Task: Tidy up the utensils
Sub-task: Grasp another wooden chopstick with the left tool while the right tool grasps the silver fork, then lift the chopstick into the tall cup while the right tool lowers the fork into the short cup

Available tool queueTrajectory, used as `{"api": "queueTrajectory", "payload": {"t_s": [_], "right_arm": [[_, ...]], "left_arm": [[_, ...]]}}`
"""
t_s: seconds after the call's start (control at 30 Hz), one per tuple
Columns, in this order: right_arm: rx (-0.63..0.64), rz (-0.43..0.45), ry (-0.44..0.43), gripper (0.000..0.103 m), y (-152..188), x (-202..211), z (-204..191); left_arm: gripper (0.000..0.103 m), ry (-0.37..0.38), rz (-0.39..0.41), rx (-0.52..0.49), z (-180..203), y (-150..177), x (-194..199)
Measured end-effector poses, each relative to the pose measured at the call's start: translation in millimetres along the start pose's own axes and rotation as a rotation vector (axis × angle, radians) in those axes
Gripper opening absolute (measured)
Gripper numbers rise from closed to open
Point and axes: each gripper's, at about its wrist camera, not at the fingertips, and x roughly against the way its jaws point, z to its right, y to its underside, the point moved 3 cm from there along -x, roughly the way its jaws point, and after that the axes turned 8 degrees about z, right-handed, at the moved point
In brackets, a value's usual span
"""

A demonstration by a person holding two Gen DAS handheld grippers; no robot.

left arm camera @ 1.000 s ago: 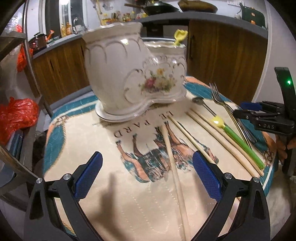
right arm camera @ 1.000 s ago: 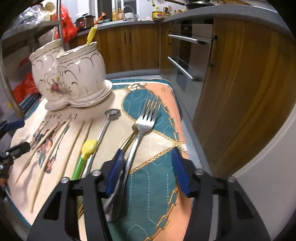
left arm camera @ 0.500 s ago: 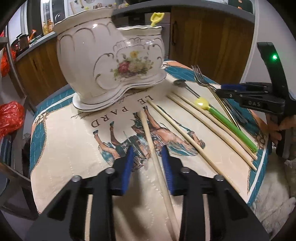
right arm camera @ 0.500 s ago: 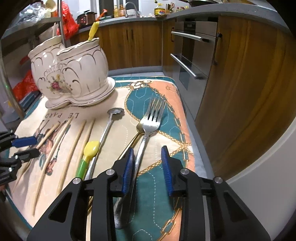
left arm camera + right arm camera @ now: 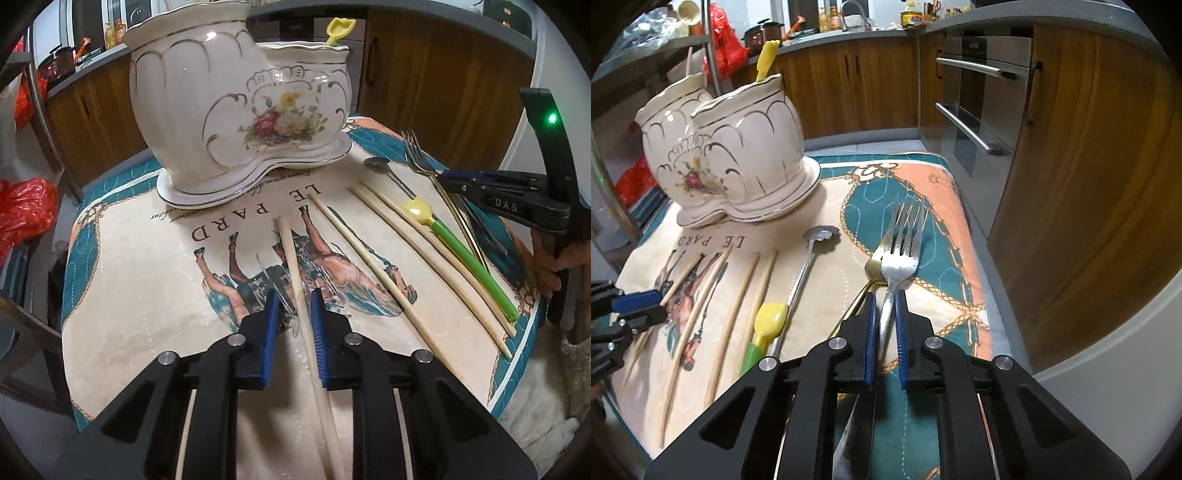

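A white floral ceramic utensil holder [image 5: 236, 110] with two compartments stands at the back of the mat; a yellow utensil tip [image 5: 338, 29] sticks out of one. The holder also shows in the right wrist view [image 5: 731, 155]. My left gripper [image 5: 293, 310] is nearly closed around a wooden chopstick [image 5: 295, 266] that lies on the mat. My right gripper [image 5: 884, 314] is shut on the handle of a silver fork [image 5: 899, 251]. The right gripper also shows in the left wrist view [image 5: 491, 192].
More chopsticks [image 5: 373, 251], a green-handled yellow spoon [image 5: 458, 247], a small metal spoon [image 5: 809, 258] and a gold utensil [image 5: 870, 269] lie on the printed mat [image 5: 147, 295]. Wooden cabinets and an oven [image 5: 982, 110] stand behind. The mat's edge is close on the right.
Both grippers have closed from wide open. The left came forward and narrowed around the chopstick. The right moved onto the fork handle and shut on it.
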Motion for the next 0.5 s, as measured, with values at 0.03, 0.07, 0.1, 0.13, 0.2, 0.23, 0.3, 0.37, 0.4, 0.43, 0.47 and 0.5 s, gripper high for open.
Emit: {"api": "queueTrajectory", "payload": {"t_s": [0.03, 0.07, 0.1, 0.13, 0.2, 0.23, 0.3, 0.37, 0.4, 0.43, 0.47, 0.5], "right_arm": [[-0.006, 0.002, -0.005, 0.010, 1, 1, 0], [-0.016, 0.007, -0.014, 0.009, 1, 2, 2], [-0.023, 0.012, -0.023, 0.006, 1, 3, 3], [-0.023, 0.020, -0.021, 0.006, 2, 5, 3], [-0.023, 0.040, -0.023, 0.006, 2, 10, 5], [-0.029, 0.048, -0.033, 0.006, 2, 13, 6], [-0.040, 0.070, -0.050, 0.006, 1, 18, 7], [-0.045, 0.086, -0.057, 0.006, 0, 23, 7], [-0.047, 0.102, -0.066, 0.006, -1, 27, 7], [-0.050, 0.120, -0.079, 0.006, -2, 30, 6], [-0.053, 0.139, -0.096, 0.006, -4, 35, 5], [-0.054, 0.155, -0.108, 0.006, -4, 39, 3]], "left_arm": [[0.015, -0.001, -0.001, -0.004, 0, 0, 0], [0.013, 0.001, 0.000, -0.007, 0, 0, 0], [0.011, 0.001, 0.003, -0.001, -1, 0, -1], [0.009, 0.001, 0.004, 0.005, -2, -1, -1], [0.006, 0.003, 0.005, 0.012, -4, -1, -2], [0.006, 0.006, 0.007, 0.011, -4, -2, -2], [0.006, 0.011, 0.014, 0.009, -4, -1, -1], [0.006, 0.015, 0.024, 0.008, -4, -1, 1], [0.006, 0.013, 0.031, 0.007, -5, -1, 4], [0.006, 0.015, 0.044, 0.007, -6, -1, 7], [0.006, 0.018, 0.058, 0.010, -7, -2, 10], [0.006, 0.020, 0.071, 0.013, -7, -3, 12]]}}
